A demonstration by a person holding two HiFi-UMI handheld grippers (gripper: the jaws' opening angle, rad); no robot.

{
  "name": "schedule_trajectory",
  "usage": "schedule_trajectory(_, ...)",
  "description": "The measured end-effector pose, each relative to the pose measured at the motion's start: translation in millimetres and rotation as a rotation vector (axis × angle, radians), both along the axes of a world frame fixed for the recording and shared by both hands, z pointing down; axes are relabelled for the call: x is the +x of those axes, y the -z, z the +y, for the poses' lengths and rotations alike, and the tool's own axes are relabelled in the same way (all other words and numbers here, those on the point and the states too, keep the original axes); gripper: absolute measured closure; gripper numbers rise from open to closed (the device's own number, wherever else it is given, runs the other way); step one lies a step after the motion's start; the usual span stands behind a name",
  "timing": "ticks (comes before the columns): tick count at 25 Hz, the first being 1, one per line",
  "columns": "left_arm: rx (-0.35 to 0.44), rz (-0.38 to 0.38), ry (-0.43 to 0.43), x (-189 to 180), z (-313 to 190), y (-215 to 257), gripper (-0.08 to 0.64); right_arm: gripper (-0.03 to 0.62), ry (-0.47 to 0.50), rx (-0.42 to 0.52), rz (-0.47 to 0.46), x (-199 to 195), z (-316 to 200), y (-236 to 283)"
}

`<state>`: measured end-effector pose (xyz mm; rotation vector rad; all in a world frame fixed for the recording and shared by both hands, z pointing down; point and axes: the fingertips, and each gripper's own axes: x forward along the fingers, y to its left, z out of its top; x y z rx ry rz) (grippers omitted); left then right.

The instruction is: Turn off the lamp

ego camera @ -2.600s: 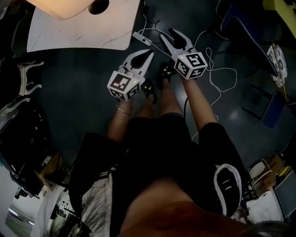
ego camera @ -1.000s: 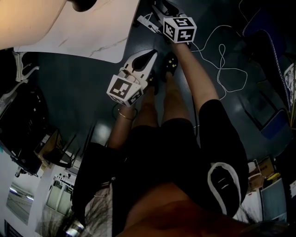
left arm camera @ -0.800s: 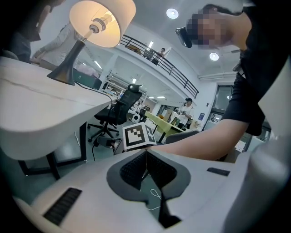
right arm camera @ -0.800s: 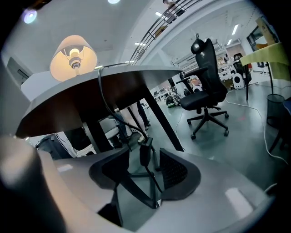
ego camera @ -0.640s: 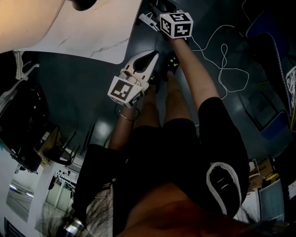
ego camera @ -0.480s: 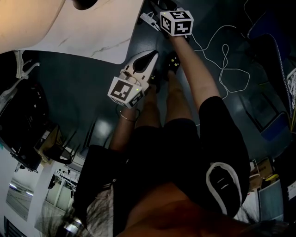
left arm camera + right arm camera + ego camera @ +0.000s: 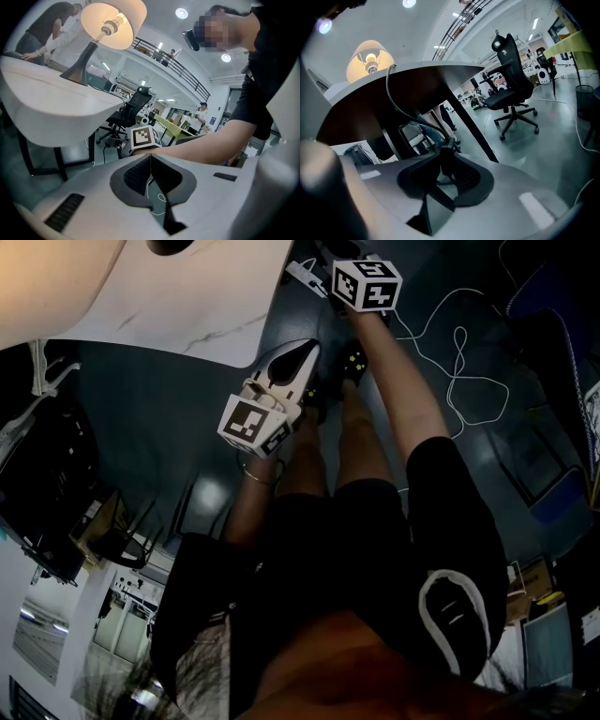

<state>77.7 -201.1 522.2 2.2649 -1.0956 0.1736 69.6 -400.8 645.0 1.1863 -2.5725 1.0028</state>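
Lamp [image 7: 112, 21] stands lit at 11 o'clock in the left gripper view, on a white surface [image 7: 56, 108]. Its long axis runs from the dark cone base up to the glowing shade and leans toward 1 o'clock. The shade's open underside and the bulb face the camera.

In the head view the shade glows at 10 o'clock, and the surface's rounded corner lies just right of it. The left gripper [image 7: 151, 158] hovers over the floor near that corner, tips toward 1 o'clock. Its jaws are pressed together with nothing between them.

Further right, at 12 o'clock in the head view, the right gripper [image 7: 446, 157] reaches under the surface's edge. A black cord [image 7: 391, 101] drops from the edge of the surface and curves down into a black switch block [image 7: 446, 151]. The right jaws have just been closing, and they now stand narrow with their pads clamped on that block.

A white cable [image 7: 459, 362] loops over the floor at 2 o'clock in the head view. A black office chair [image 7: 511, 89] stands beyond the right gripper. At 3 o'clock in the right gripper view a dark bin [image 7: 586, 101] sits on the floor; its inside does not show.
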Motion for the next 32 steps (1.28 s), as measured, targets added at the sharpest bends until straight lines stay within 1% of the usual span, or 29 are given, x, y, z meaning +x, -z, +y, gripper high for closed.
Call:
schedule_trajectory(5,0.003,-0.002,-0.027,5,0,1,0.554,0.514,0.005,0.001,-0.030,5,13,5)
schedule_trajectory(9,0.020,0.002,-0.033,5,1,3,0.554,0.514,-0.002,0.013,-0.060,14,25,14)
schedule_trajectory(14,0.018,-0.002,-0.040,5,3,5,0.554,0.515,-0.008,0.020,-0.085,23,42,22)
schedule_trajectory(18,0.026,-0.002,-0.047,4,7,4,0.554,0.515,-0.014,0.043,-0.115,27,54,36)
schedule_trajectory(23,0.042,-0.006,-0.047,-1,9,5,0.554,0.515,0.008,0.066,-0.129,27,70,51)
schedule_trajectory(32,0.060,-0.017,-0.061,-7,17,11,0.554,0.515,0.046,0.077,-0.171,23,108,72)
